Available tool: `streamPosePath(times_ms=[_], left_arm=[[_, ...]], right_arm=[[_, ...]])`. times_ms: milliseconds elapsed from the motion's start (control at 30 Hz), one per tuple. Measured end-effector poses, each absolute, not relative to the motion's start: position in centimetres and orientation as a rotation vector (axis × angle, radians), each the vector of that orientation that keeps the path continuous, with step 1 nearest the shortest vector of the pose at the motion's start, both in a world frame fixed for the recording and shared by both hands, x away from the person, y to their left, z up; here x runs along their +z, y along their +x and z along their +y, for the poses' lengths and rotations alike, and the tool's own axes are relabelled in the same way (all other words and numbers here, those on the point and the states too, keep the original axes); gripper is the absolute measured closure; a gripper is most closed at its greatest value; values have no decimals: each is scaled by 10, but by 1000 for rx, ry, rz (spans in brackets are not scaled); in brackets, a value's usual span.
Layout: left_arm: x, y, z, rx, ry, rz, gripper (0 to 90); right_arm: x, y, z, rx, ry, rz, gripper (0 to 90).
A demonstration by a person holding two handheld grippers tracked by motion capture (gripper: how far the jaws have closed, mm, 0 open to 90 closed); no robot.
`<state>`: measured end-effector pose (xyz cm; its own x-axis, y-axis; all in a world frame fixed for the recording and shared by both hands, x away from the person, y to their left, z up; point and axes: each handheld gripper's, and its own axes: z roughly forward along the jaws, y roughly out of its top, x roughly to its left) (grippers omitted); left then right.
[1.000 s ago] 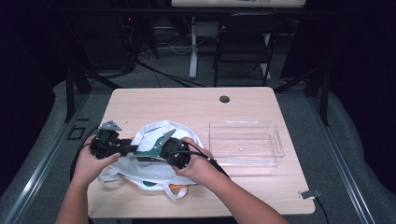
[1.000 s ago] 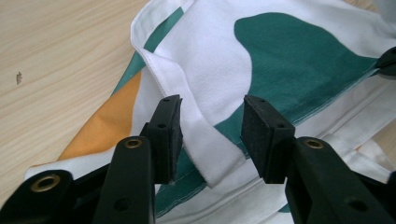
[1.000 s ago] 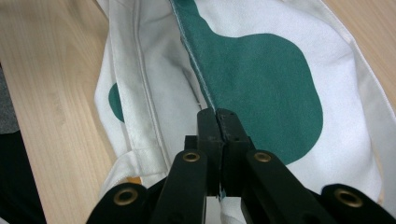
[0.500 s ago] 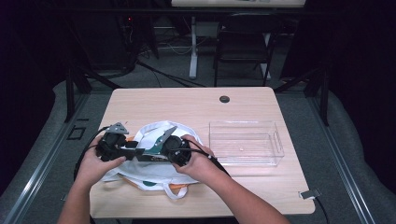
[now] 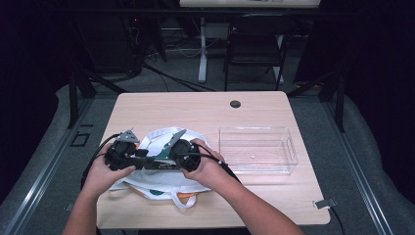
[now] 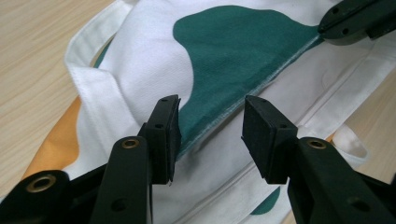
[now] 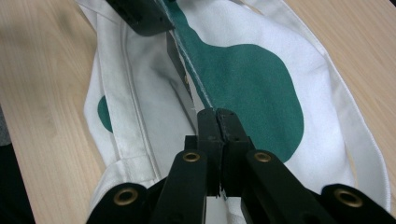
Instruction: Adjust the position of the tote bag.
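Observation:
A white cloth tote bag (image 5: 161,139) with green and orange patches lies on the wooden table (image 5: 195,110), near its front left. My right gripper (image 7: 217,112) is shut on the bag's rim, where the green panel (image 7: 252,74) meets the white lining. My left gripper (image 6: 210,112) faces it from the other side, jaws open. The same rim edge (image 6: 219,123) runs between its pads without being pinched. In the left gripper view the right gripper (image 6: 329,25) clamps the hem at the top right. Both hands hold the grippers low over the bag in the high view.
A clear plastic bin (image 5: 257,149) stands to the right of the bag, nothing in it. A round cable hole (image 5: 235,104) sits near the table's far edge. A dark chair (image 5: 254,44) and table legs stand beyond the table.
The left gripper has edged slightly to the right along the bag toward the right gripper. The right gripper has kept still, holding the rim.

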<state>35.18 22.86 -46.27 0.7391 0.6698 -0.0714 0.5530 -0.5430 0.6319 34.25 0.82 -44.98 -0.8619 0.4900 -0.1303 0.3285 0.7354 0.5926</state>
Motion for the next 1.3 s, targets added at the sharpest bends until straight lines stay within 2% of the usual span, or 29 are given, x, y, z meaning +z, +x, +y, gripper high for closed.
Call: streamPosePath(times_ms=[600,967,1067,1300], left_arm=[[-470,352,217,287,2366,863,591],[-474,351,213,340,2388,859,684],[-474,351,213,363,2382,870,750],[-474,352,214,377,2371,879,797]], right_arm=[[-444,345,8,853,656,2641,892],[-443,347,9,845,660,2634,893],[-442,347,9,848,662,2636,893],[-443,346,10,859,664,2635,893]])
